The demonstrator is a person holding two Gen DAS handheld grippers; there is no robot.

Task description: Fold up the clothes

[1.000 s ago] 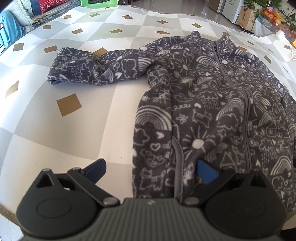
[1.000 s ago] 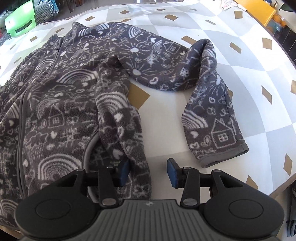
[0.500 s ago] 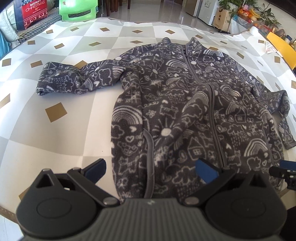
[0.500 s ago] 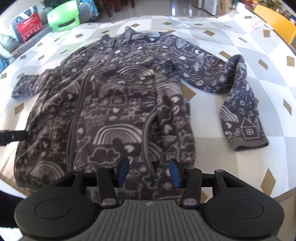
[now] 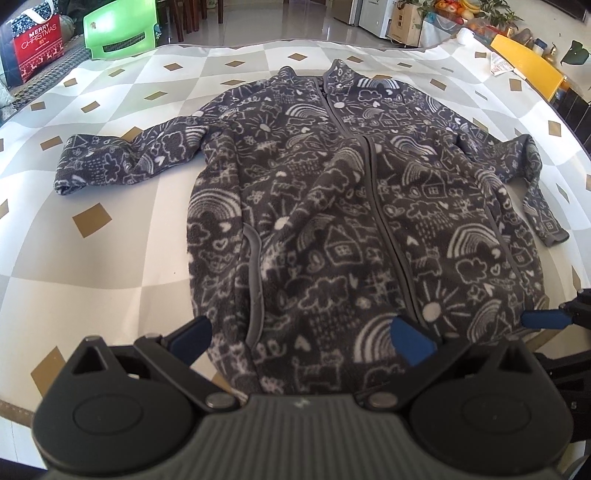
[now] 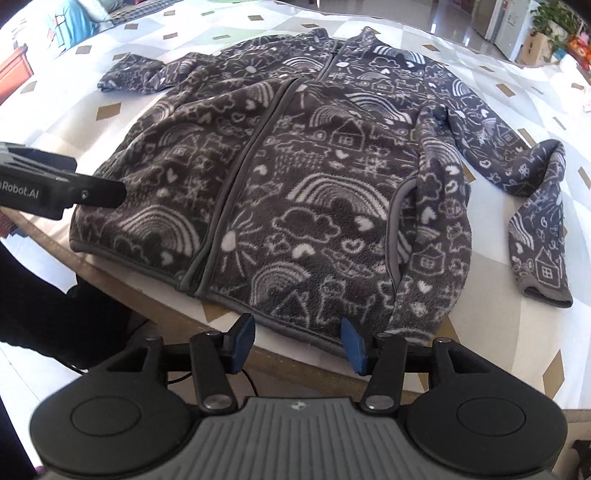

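A dark grey fleece jacket (image 5: 332, 206) with white doodle prints lies flat and zipped, front up, on the checked tablecloth (image 5: 110, 258). Its left sleeve (image 5: 110, 166) stretches out sideways. The right sleeve (image 6: 535, 221) bends down toward the near edge. My left gripper (image 5: 301, 336) hangs open and wide above the jacket's lower left front, with nothing held. My right gripper (image 6: 297, 341) hovers just off the hem (image 6: 258, 314) at the table's near edge. Its jaws are opening and no cloth is pinched between them. Each gripper shows at the edge of the other's view.
The table's near edge (image 6: 147, 306) runs just under the hem, with a person's dark clothing (image 6: 55, 302) below it. Beyond the far side stand a green chair (image 5: 118, 33), a red Christmas bag (image 5: 33, 48) and a yellow seat (image 5: 528, 66).
Both grippers have drawn back toward the near edge and rolled, so the whole jacket now shows. The right gripper left the jacket's right side for the hem and its jaws widened.
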